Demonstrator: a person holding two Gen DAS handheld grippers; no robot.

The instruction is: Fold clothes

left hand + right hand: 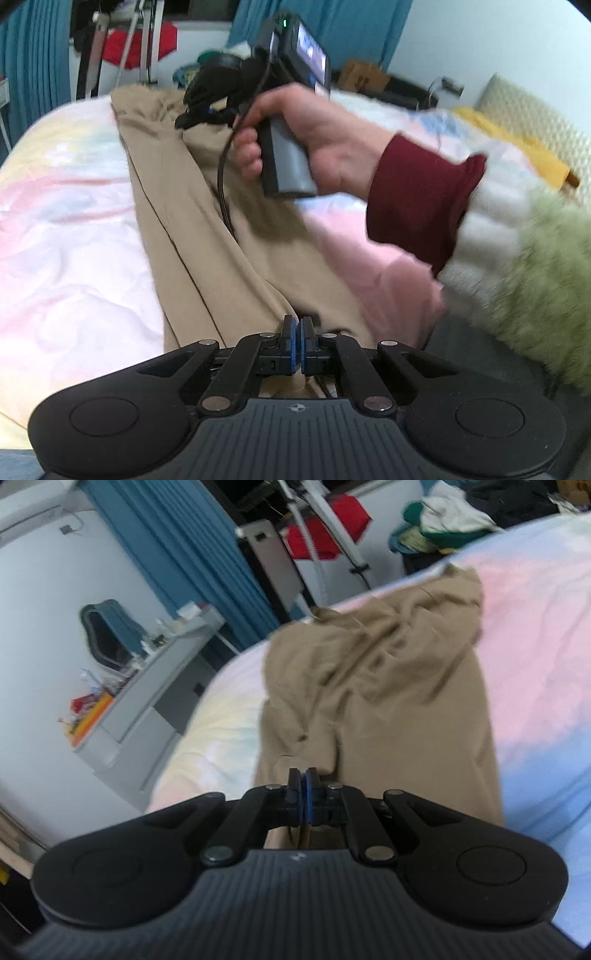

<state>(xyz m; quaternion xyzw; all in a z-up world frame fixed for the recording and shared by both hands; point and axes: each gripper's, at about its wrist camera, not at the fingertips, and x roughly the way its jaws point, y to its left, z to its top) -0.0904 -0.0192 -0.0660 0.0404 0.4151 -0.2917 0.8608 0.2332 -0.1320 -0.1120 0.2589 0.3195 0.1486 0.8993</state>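
Tan trousers (207, 206) on a pastel bedsheet (66, 229), blue curtains (192, 546) behind, both claws (297, 325) (303, 775) pinching their cloth

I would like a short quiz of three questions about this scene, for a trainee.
1. True or false: the left hand-held gripper is wide open.
2. The beige trousers lie on: A) a bed B) a chair C) the floor.
3. What colour is the cuff beside the right hand?

Key: 1 false, its jaws are shut, though whether they pinch cloth is unclear; 2 A; 3 dark red.
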